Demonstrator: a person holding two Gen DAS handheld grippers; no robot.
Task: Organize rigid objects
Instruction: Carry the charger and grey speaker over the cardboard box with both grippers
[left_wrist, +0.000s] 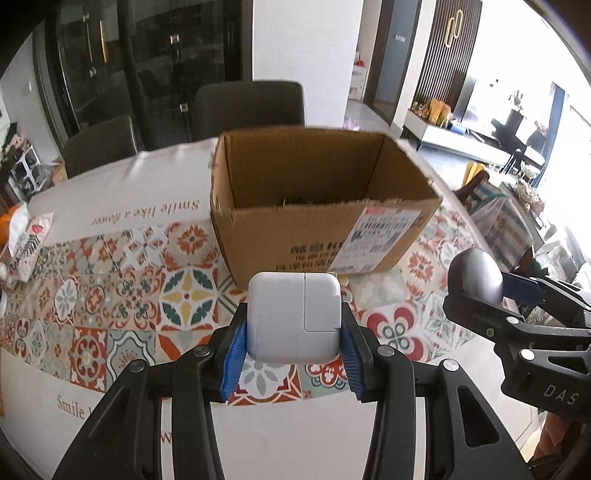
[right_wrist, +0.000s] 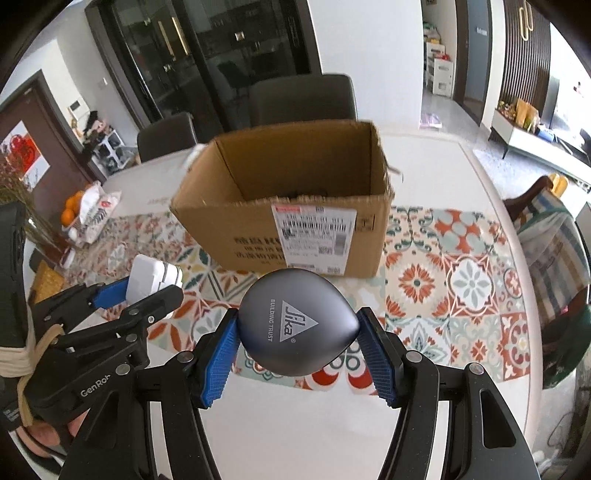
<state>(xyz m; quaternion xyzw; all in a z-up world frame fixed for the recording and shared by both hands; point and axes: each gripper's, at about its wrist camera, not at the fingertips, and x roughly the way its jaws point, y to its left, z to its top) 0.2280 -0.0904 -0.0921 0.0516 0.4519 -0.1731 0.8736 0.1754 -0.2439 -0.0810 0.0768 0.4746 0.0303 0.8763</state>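
Observation:
My left gripper (left_wrist: 294, 343) is shut on a white square power adapter (left_wrist: 293, 317) and holds it above the patterned cloth, just in front of the open cardboard box (left_wrist: 317, 236). My right gripper (right_wrist: 297, 345) is shut on a grey rounded Sika case (right_wrist: 295, 326), also held above the table in front of the box (right_wrist: 284, 221). The right gripper with the grey case (left_wrist: 476, 275) shows at the right of the left wrist view. The left gripper with the adapter (right_wrist: 153, 278) shows at the left of the right wrist view.
The round white table carries a tiled-pattern cloth (left_wrist: 122, 295). A patterned packet (left_wrist: 27, 240) lies at its left edge, with oranges (right_wrist: 70, 210) behind it. Dark chairs (left_wrist: 247, 105) stand behind the table. A chair with striped fabric (right_wrist: 550, 229) stands at the right.

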